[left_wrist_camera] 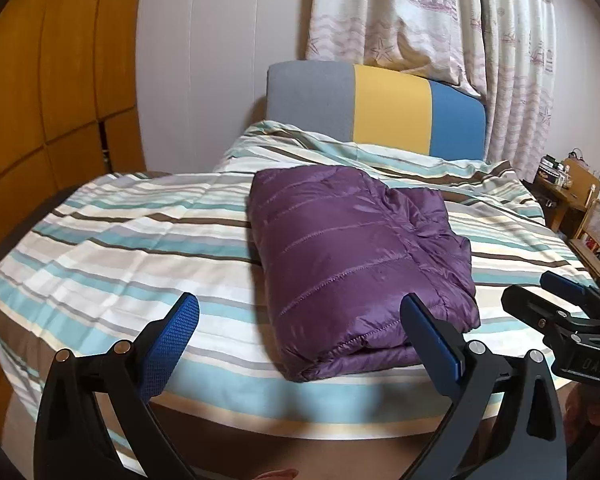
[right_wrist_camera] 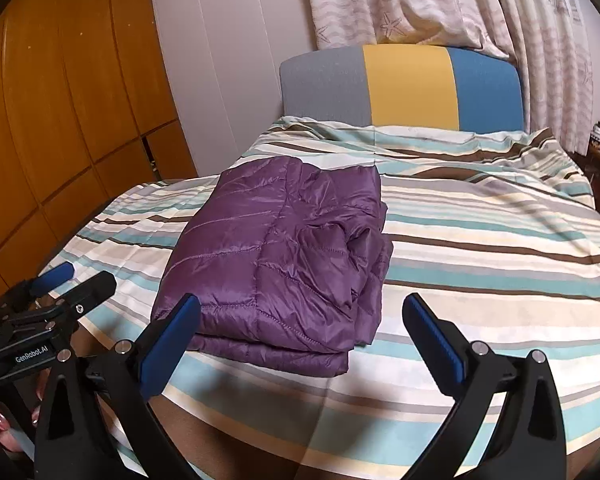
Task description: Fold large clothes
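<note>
A purple quilted jacket [left_wrist_camera: 352, 256] [right_wrist_camera: 284, 248] lies folded into a compact rectangle on the striped bed cover [left_wrist_camera: 120, 248] [right_wrist_camera: 480, 260], close to the near edge. My left gripper [left_wrist_camera: 300, 306] hovers in front of the jacket's near edge, open, with nothing between its blue pads. My right gripper [right_wrist_camera: 302, 304] is also open and empty, just off the jacket's near right corner. Each gripper appears in the other's view: the right gripper [left_wrist_camera: 560, 304] at the far right, the left gripper [right_wrist_camera: 60, 292] at the far left. Neither one touches the jacket.
A grey, yellow and blue headboard [left_wrist_camera: 380, 104] stands at the far end of the bed, with a patterned curtain [left_wrist_camera: 420, 12] behind it. A wooden wardrobe [left_wrist_camera: 40, 100] fills the left side. A low wooden shelf [left_wrist_camera: 580, 200] with small items sits right of the bed.
</note>
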### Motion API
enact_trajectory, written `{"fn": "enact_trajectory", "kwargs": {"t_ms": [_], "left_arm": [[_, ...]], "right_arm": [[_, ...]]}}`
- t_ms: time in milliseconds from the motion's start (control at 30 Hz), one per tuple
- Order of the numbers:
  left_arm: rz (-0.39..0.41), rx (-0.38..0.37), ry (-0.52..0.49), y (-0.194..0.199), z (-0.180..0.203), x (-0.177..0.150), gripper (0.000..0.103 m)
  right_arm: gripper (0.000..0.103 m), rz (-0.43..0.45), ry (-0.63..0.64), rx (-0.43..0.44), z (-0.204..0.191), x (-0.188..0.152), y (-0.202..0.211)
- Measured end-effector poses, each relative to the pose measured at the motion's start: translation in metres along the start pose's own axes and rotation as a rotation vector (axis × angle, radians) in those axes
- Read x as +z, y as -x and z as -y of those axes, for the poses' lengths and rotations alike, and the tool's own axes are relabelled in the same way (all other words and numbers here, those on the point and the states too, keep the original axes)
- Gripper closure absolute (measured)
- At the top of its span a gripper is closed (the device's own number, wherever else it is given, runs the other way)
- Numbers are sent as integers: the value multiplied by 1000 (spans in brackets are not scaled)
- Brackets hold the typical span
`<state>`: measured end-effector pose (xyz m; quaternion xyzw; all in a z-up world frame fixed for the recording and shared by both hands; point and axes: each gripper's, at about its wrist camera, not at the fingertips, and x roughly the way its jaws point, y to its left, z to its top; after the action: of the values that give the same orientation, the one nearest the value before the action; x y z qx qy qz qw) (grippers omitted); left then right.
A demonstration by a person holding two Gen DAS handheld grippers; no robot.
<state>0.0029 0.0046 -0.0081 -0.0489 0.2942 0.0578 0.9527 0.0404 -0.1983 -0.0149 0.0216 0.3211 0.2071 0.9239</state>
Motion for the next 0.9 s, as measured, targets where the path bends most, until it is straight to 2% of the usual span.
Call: {"fn": "enact_trajectory", "kwargs": {"t_ms": [900], "left_arm": [[-22,-25,13,-2,5,-5,3]], "right_arm": [[2,-8,-27,3,6,-1,-3]]}}
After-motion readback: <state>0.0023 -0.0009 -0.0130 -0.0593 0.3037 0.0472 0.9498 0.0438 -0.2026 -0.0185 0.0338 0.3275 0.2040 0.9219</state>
